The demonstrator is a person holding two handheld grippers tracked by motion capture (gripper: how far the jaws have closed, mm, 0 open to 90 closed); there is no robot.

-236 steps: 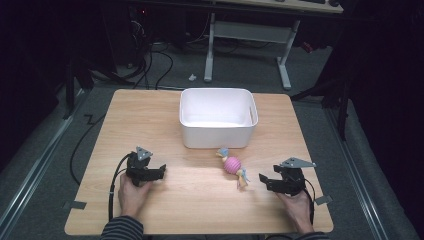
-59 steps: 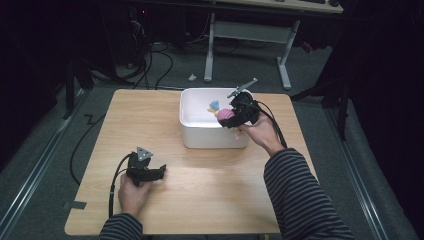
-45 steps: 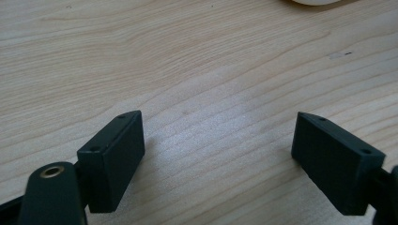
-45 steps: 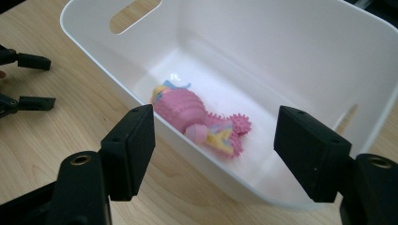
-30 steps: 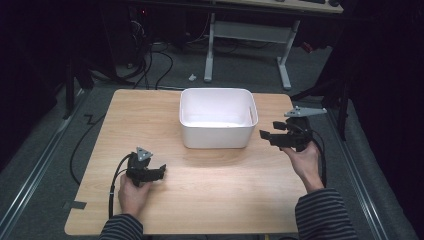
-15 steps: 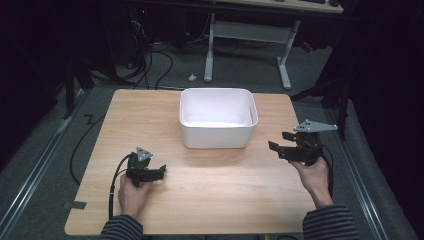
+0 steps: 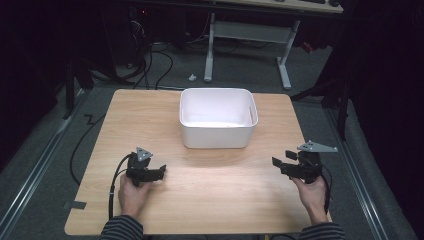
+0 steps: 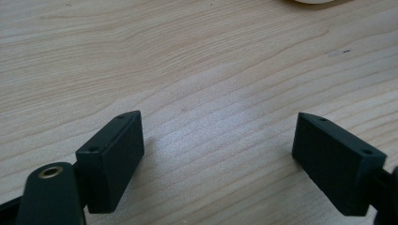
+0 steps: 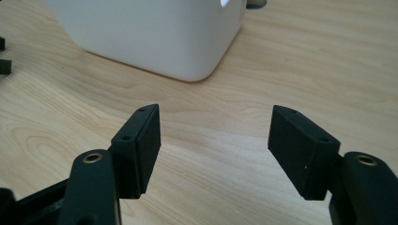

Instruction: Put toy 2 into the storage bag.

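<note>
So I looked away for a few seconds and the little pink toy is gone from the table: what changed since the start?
The right gripper carried the pink toy into the white plastic bin, let it go there, then drew back to the near right of the wooden table, jaws open and empty. The toy can't be made out in the bin now. The left gripper and bin stayed put.

A white tub (image 7: 218, 119) is sitting on a pale wooden table (image 7: 210, 195) showing light brown grain lines, while two black grippers (image 7: 159, 172) (image 7: 278, 165) with grey plates are showing, held by a person wearing sleeves (image 7: 122, 228) striped in dark and grey.
</note>
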